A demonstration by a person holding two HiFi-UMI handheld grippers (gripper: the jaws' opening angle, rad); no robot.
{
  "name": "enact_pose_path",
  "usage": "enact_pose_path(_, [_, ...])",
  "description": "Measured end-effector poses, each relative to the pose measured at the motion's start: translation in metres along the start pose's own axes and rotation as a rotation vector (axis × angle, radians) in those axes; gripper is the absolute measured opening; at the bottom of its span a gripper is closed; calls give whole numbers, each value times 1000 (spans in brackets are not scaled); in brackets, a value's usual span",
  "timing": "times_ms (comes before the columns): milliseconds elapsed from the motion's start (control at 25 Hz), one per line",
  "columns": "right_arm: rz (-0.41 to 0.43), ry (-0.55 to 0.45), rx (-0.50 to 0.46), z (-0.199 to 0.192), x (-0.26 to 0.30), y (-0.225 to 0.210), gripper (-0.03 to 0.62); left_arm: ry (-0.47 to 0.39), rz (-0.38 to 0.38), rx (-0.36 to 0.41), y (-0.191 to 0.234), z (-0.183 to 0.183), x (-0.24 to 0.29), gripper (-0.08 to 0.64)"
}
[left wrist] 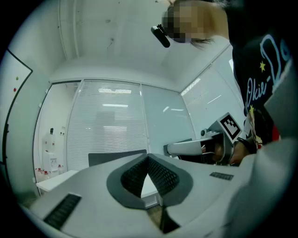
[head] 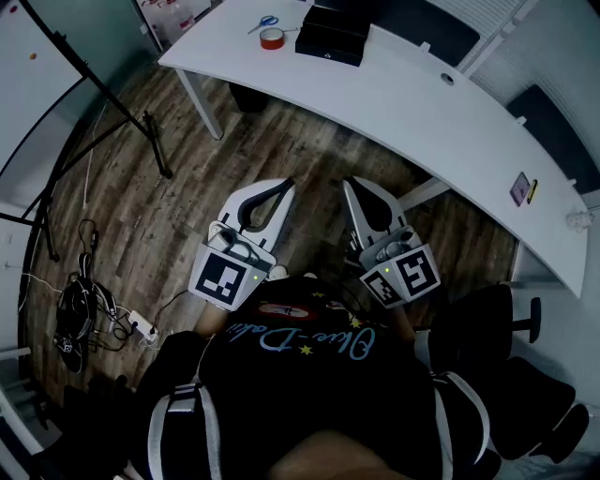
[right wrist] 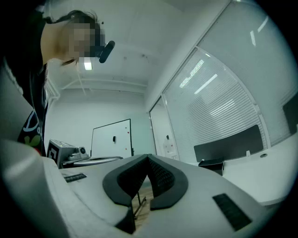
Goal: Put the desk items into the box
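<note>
Two grippers, head view: left gripper and right gripper side by side over the wood floor, apart from the desk.
Desk items, head view: box, tape roll and scissors at the desk's far end.
Surroundings, head view: cables on the floor at left, chair at right.
Left gripper view: jaws together, nothing between; blinds ahead.
Right gripper view: jaws tip to tip, empty; whiteboard ahead.
</note>
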State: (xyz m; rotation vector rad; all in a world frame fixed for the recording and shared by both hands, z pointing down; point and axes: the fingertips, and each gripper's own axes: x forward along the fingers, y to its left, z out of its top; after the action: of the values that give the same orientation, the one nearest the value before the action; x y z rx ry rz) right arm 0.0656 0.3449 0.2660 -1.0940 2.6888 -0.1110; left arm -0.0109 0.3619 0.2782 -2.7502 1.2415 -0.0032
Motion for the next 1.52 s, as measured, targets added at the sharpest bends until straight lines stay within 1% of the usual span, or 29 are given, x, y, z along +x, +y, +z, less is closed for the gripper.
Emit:
enact_pose_path(120, [-4, -11, 5, 4, -12, 3, 0, 6, 4, -2, -12, 2, -5, -11])
enact_pose_path(360, [-24, 9, 27, 3, -8, -6, 0, 20, -4, -48, -3, -1, 4, -9])
enact_pose_path(520, [-16, -19, 35, 7, -28, -8, 2, 19, -4, -36, -20, 1, 7, -9])
enact_pose_path(680, [-25, 11, 36, -1, -48, -16, 2, 19, -19, 15, -42, 3, 14, -9])
enact_pose_path(720, [-28, 14, 42, -3, -51, -18, 2, 22, -26, 16, -46, 2, 15, -6])
enact_pose_path(880, [-35, 12, 53, -6, -56, -20, 2, 26, -38, -26, -52, -2, 17, -3])
enact_pose_path(1000, [-29, 8, 46, -4, -61, -22, 3, 32, -53, -5, -58, -3, 22, -3])
enact_pose_path(1120, [-59, -5, 43, 1, -74, -36, 2, 30, -82, 16, -70, -4, 36, -3])
enact_pose_path(1200, [-77, -6, 46, 1, -79, -43, 3, 25, -97, 17, -75, -4, 44, -3])
enact_pose_path(1320, [-91, -9, 45, 2, -79, -51, 3, 25, -106, 10, -75, -6, 50, -3])
enact_pose_path(1520, [-99, -17, 12, 6, -65, -60, 3, 16, -109, -8, -61, -10, 60, -3])
